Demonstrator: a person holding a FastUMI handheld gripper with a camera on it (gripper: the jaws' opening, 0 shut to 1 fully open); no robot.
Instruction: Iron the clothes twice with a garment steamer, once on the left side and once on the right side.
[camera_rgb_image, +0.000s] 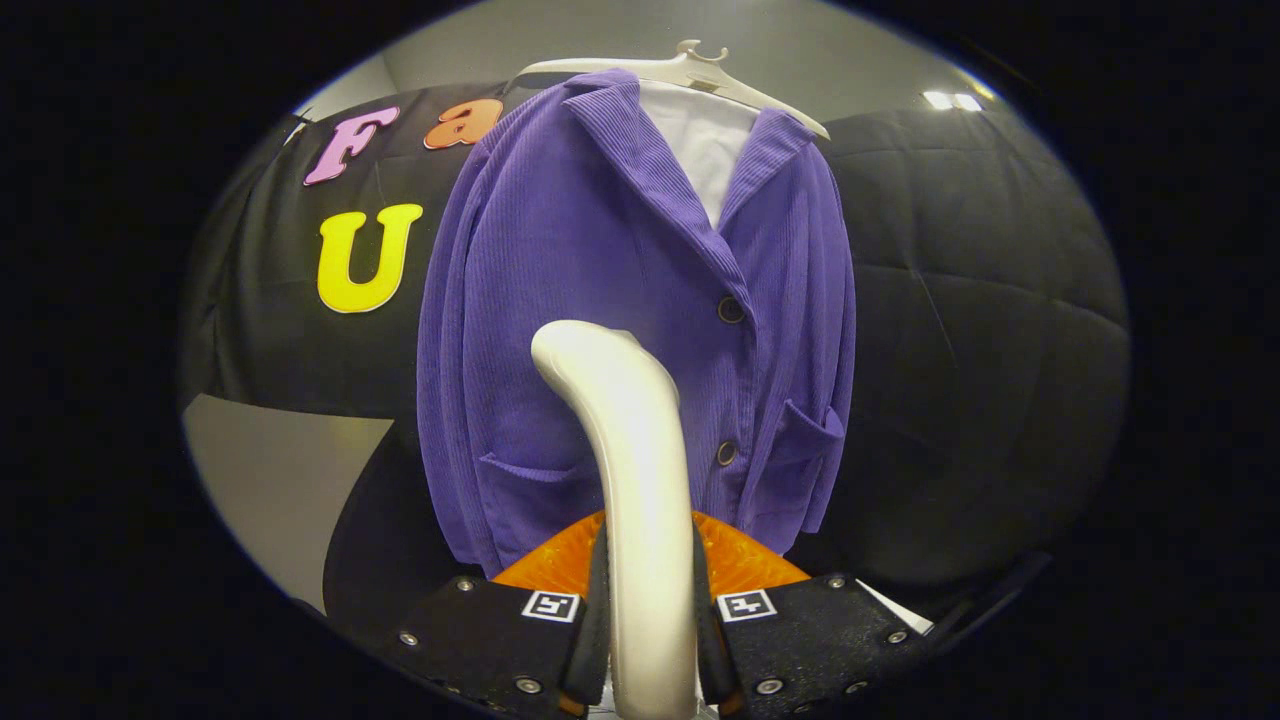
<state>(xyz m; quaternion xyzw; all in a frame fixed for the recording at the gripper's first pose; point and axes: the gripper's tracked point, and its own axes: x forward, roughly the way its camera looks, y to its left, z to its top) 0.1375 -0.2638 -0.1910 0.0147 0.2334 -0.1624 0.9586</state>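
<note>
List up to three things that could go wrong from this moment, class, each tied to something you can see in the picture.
1. The fingers clamp only the lower part of the steamer, so its smooth white handle might slip or twist in the grip.
2. The purple jacket hangs loose on one hanger; pressing the steamer head against it could set it swinging or push it off.
3. The steamer might catch on the buttons or pockets.

The steamer (630, 470) hides the jacket's (560, 300) lower middle; its own base is cut off.
</note>
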